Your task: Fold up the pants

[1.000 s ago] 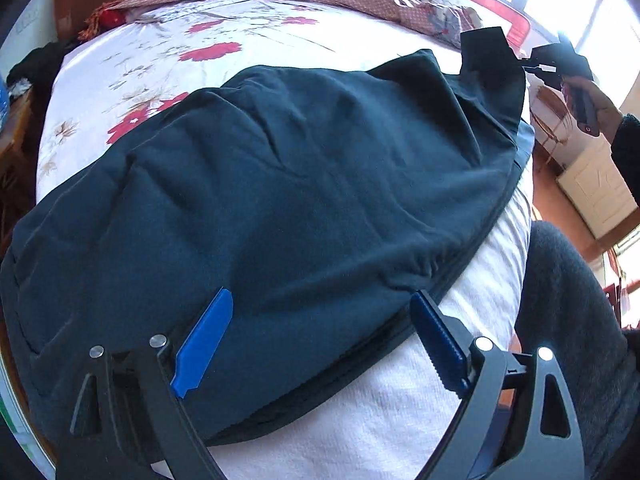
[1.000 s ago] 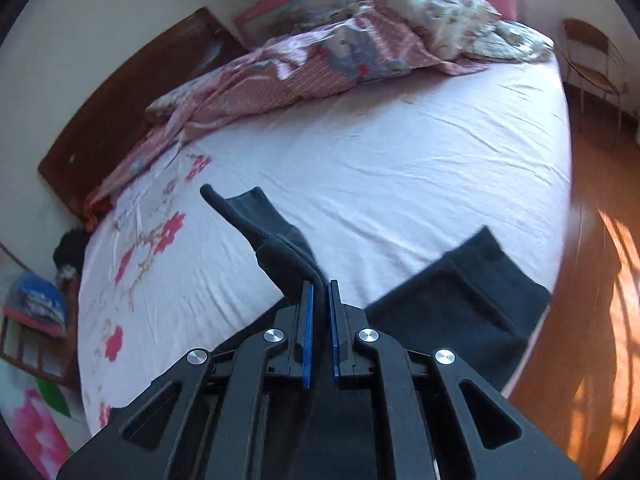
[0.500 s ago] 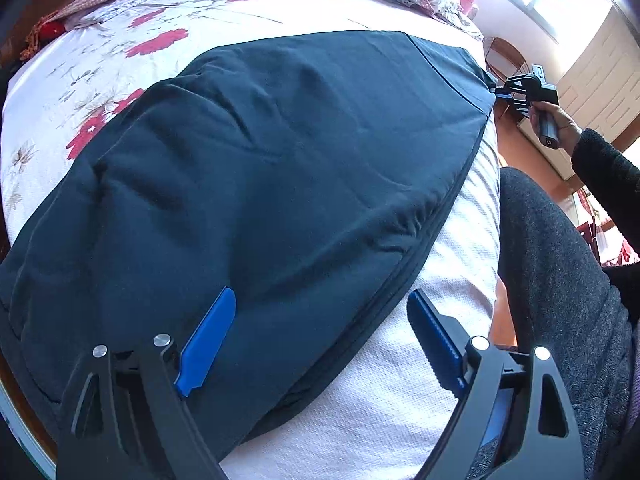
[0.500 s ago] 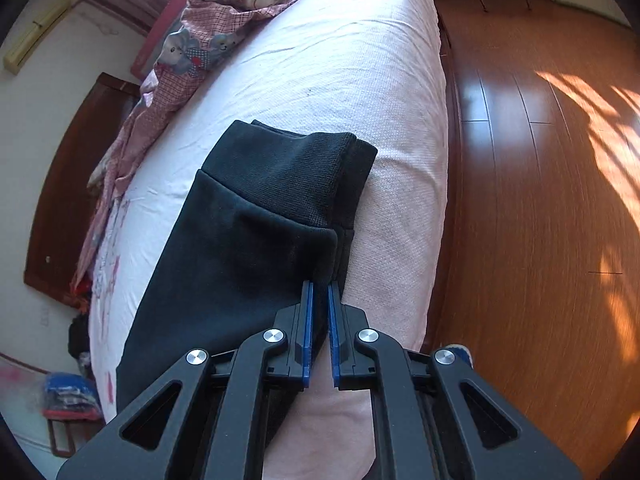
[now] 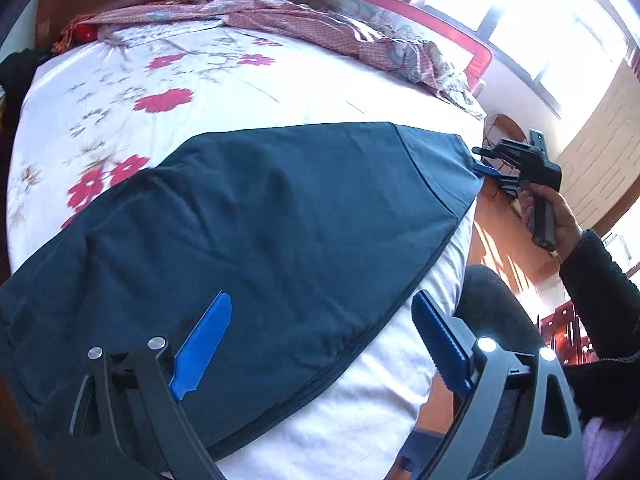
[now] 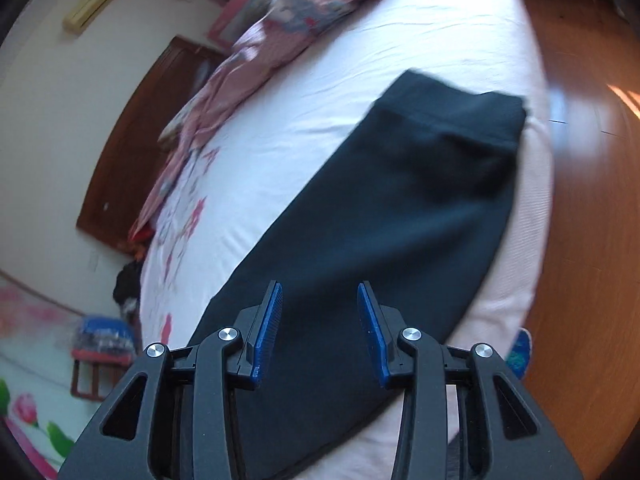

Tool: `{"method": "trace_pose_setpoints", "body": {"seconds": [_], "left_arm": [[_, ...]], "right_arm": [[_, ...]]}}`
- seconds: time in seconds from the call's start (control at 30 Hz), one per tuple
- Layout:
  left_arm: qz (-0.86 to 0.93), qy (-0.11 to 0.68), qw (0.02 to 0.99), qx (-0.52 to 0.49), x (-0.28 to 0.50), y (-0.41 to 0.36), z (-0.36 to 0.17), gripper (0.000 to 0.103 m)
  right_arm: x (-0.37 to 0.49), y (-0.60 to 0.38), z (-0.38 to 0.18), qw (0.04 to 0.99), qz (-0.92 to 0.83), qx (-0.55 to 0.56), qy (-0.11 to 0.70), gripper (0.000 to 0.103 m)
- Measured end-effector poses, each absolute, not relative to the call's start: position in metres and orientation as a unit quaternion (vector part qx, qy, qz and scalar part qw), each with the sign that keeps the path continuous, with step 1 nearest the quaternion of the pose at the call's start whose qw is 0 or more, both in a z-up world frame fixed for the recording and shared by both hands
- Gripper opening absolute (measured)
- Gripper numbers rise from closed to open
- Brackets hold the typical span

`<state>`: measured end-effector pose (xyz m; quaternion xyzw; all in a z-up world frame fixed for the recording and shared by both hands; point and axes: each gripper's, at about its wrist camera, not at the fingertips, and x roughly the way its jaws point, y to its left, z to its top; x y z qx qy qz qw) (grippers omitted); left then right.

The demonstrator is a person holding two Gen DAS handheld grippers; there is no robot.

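Right gripper (image 6: 319,328) released the cuff; pants (image 5: 280,232) lay leg-on-leg along the bed (image 5: 200,80) edge. Both jaws wide, left gripper (image 5: 320,340) empty. Lengthwise fold looked done.

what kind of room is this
Most likely a home bedroom: the dark pants lie flat on a bed with a floral sheet, a rumpled quilt is piled near the headboard, and the floor is wood.

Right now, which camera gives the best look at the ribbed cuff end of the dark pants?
The right wrist view. The ribbed cuff lies flat near the bed's edge, its whole band visible beyond the open right hand-held gripper, though slightly blurred. The left wrist view shows the cuff only far off and foreshortened.
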<state>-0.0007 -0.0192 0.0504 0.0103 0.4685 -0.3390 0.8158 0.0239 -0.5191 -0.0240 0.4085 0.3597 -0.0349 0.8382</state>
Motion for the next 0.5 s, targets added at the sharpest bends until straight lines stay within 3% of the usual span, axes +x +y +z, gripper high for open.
{"method": "trace_pose_setpoints", "body": {"seconds": [0.17, 0.27, 0.4, 0.5], "left_arm": [[-0.351, 0.545, 0.76, 0.045, -0.007, -0.048, -0.007, 0.091], [-0.372, 0.508, 0.773, 0.079, -0.028, -0.041, -0.01, 0.091], [-0.356, 0.521, 0.774, 0.04, -0.013, -0.024, 0.014, 0.091], [-0.312, 0.464, 0.828, -0.031, 0.021, 0.017, 0.045, 0.092]], "right_arm": [[0.044, -0.465, -0.058, 0.832, -0.02, 0.342, 0.436, 0.039], [0.041, -0.463, -0.054, 0.844, -0.024, 0.313, 0.434, 0.034], [0.054, -0.431, -0.015, 0.848, 0.001, 0.318, 0.423, 0.036], [0.089, -0.364, 0.002, 0.838, 0.118, 0.326, 0.421, 0.036]]}}
